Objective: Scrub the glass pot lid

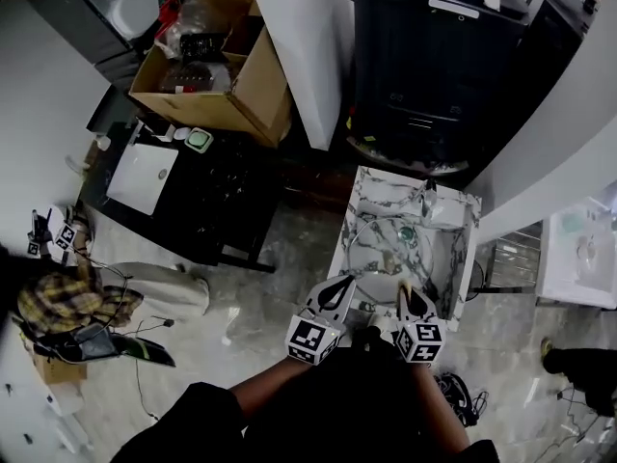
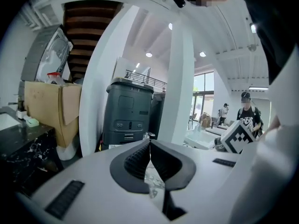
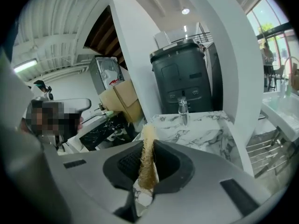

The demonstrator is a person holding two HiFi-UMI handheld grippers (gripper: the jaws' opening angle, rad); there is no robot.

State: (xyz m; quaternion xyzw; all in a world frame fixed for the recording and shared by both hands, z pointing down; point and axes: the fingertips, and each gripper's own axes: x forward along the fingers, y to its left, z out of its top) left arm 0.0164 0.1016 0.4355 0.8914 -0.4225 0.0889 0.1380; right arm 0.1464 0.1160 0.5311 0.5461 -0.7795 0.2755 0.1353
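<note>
The glass lid [image 1: 378, 254] is seen lying in the marble sink [image 1: 344, 222], untouched. A tan scrubber [image 3: 147, 136] is clamped by the right gripper [image 3: 148, 148], while the left gripper [image 2: 150, 146] is closed, its fingers empty. Scrubbing is judged about to start, so the scrubber must be lowered onto the lid.

Head view dim, murky | gripper views brighter, ceiling spots, window glare | fisheye bending, dark vignetted corners

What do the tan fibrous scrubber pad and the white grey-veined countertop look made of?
The tan fibrous scrubber pad: coarse, matted fibres, perhaps loofah; rough, matte. The white grey-veined countertop: marble or a marble-look surface, judging by the veining; smooth, slightly glossy.
</note>
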